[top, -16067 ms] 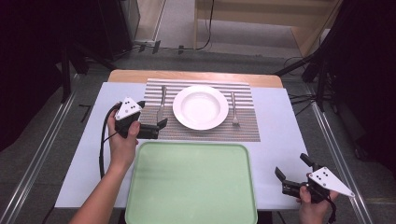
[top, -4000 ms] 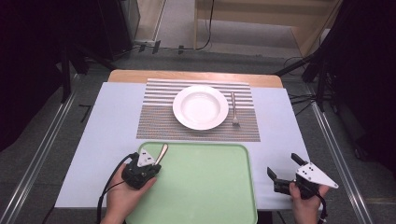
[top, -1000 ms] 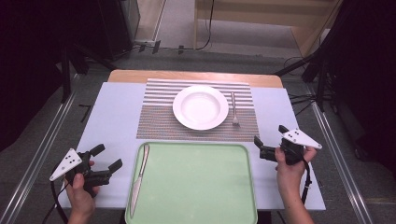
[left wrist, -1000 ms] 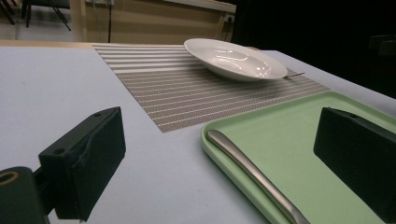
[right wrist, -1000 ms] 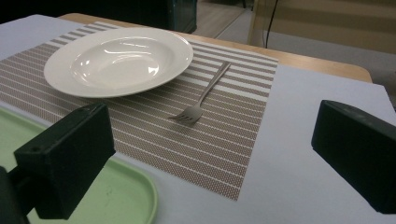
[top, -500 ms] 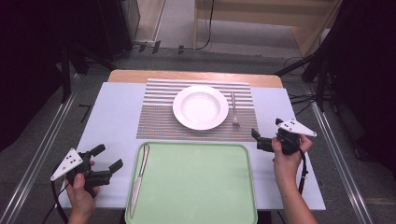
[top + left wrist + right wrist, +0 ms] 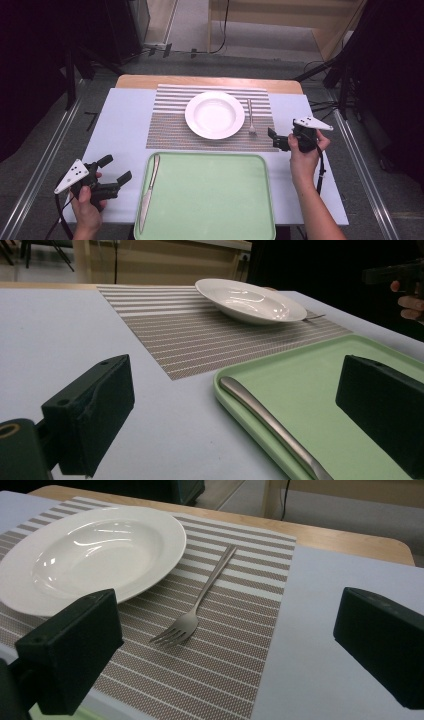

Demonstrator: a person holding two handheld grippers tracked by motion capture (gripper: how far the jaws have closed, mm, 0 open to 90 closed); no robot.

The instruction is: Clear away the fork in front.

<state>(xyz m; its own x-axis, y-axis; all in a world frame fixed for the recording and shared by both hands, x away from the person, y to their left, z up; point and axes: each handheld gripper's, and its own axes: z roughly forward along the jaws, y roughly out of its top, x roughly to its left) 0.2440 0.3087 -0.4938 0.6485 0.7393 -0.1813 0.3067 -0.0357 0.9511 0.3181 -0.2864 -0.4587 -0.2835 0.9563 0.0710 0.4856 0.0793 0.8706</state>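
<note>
Steel fork (image 7: 196, 612) lies on the striped placemat (image 7: 170, 131) right of the plate (image 7: 215, 114), so the right hand-held gripper (image 7: 275, 139), jaws apart and near its tines, should straddle the handle squarely; the left hand-held gripper (image 7: 114, 174) waits apart too.

Count, relative to the plate (image 7: 215, 114): one plate; one fork (image 7: 250, 117) just right of it; one mat (image 7: 170, 125) under both; one tray (image 7: 215, 200) nearer, holding one knife (image 7: 149, 191).
</note>
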